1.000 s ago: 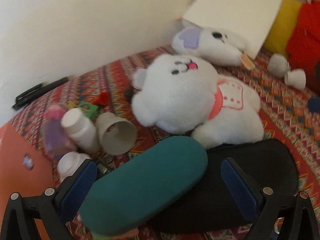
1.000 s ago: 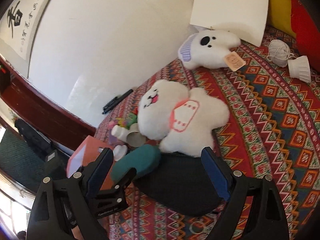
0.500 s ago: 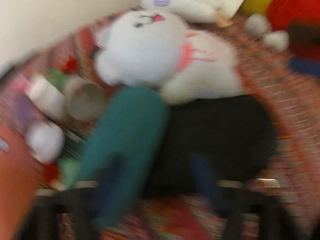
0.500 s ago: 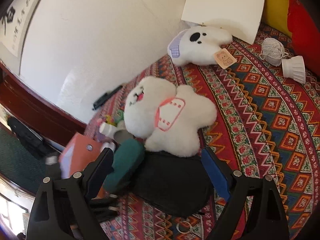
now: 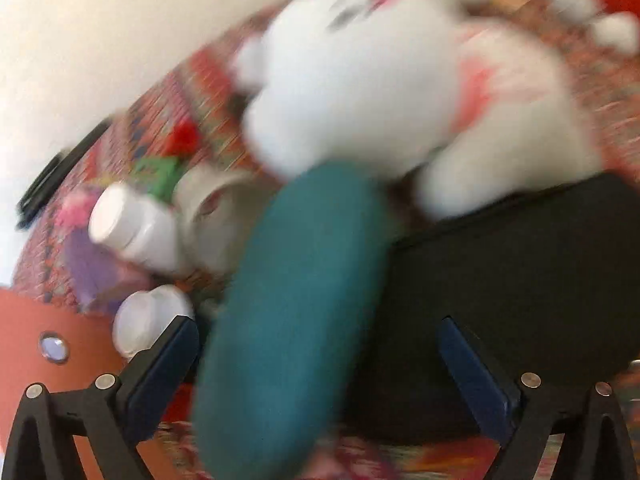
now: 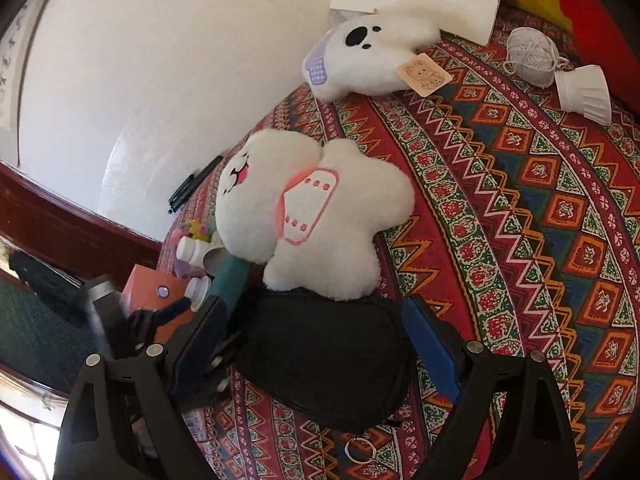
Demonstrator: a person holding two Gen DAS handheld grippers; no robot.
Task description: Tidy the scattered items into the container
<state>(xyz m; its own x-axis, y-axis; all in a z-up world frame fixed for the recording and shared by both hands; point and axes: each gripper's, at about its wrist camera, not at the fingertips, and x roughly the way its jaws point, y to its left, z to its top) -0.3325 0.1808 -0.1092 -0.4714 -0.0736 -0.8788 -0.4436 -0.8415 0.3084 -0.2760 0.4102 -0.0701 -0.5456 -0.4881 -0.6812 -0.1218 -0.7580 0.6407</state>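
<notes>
Lying between the blue pads of the left gripper (image 5: 316,364) is the long teal fabric-covered case (image 5: 292,312), its long axis running from the bottom centre of the left wrist view up toward the white plush dog (image 5: 400,92). That gripper's jaws have just been opening and now stand wide, pads clear of the case. The right gripper (image 6: 316,344), also spread and holding nothing, frames the black soft pouch (image 6: 324,356) lower centre in its own view, so the left looks nearer the case.

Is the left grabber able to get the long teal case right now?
Probably yes. The left gripper is open, the long teal case lies between its fingers, untouched, and nothing covers it; only its far end sits by the white plush toy.
</notes>
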